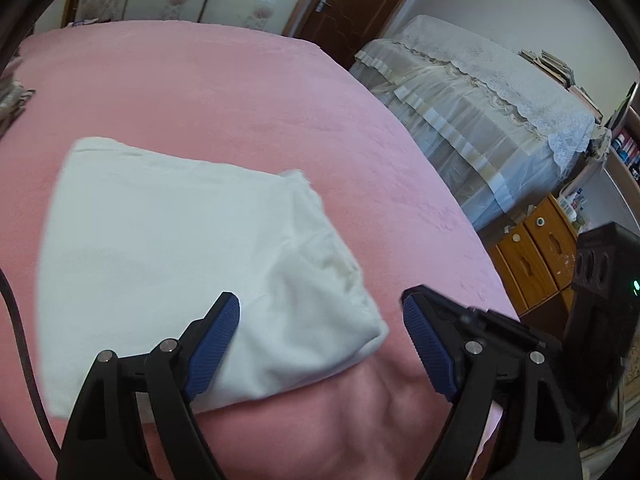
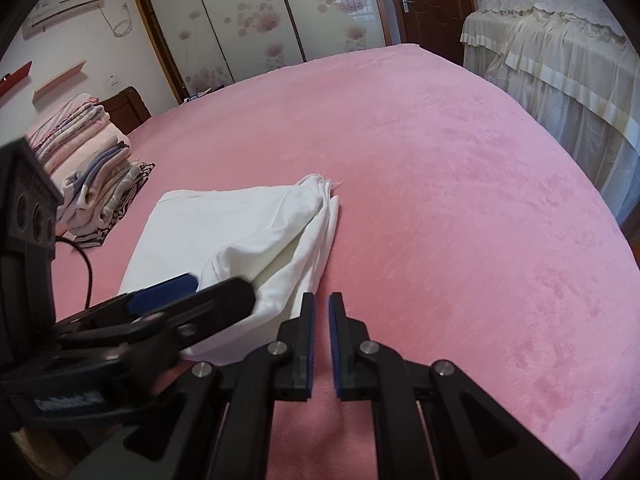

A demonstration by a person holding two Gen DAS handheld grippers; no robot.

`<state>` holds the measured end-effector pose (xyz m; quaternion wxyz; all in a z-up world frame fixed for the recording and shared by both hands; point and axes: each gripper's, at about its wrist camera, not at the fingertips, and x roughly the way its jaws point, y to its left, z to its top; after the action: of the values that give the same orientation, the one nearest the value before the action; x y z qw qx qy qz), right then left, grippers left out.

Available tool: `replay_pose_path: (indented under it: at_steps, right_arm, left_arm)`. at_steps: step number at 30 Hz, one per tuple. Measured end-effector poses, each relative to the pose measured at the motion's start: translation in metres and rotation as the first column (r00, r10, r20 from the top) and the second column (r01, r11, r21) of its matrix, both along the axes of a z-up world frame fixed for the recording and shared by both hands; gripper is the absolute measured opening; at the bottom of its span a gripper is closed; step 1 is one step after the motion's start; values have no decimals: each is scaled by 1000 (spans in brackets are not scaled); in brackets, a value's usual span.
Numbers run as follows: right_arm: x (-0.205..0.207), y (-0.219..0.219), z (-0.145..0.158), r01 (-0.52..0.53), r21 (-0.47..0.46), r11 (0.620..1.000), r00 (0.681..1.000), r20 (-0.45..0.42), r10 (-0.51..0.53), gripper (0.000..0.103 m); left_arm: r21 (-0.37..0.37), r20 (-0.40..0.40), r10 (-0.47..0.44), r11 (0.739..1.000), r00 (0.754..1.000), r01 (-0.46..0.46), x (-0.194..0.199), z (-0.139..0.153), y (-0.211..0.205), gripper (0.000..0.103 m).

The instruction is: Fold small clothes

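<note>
Folded white garment [image 1: 180, 248] on the pink bed cover [image 1: 240, 100], near the bed's near edge, flat in a rough rectangle with a bunched, layered corner at the far right. Probably laid here because the wide, soft bed gives room to spread and double the cloth over.

Left hand-held gripper [image 1: 320, 300] released: jaws spread wide above the garment's near corner, blue pads clear of the cloth, nothing pinched. Reads as a fold set down and let go, the gripper hanging just over the edge.

Right hand-held gripper [image 2: 322, 300] clenched on nothing: pads almost together, only a thin slit between, over bare pink cover just beside the garment's right edge. Likely kept closed to stay out of the cloth, or ready to press and smooth a crease.

Stack of folded laundry [image 2: 92, 168] at the far left of the bed, well apart from the white piece; plausibly where finished items go.

Writing: pale lettering on the body of the left tool in the right wrist view, too blurred to read. Small mark on the wall air conditioner [image 2: 64, 4], illegible. Book spines on the shelf [image 1: 624, 148], too small to make out.
</note>
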<state>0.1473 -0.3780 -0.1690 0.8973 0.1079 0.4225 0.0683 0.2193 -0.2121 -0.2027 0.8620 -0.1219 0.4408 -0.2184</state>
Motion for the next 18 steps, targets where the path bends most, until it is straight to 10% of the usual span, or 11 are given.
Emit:
replay_pose_path:
  at_steps: [6,15,18]
  right_arm:
    - [14,0,10,-28,164,986,1000,-9,29,55]
    - [30,49,13,-160,72,985,985,-58,164,53]
    - [40,50,0,-174,77,982,976,-123,182,11]
  left_arm:
    - [99,82,124,986,989,-132,-11,24,75,88]
    - [183,-49,273,948,961,-260,2,-25,146,88]
    - [194,-66,254,952,965,-237,4,-36,141,88]
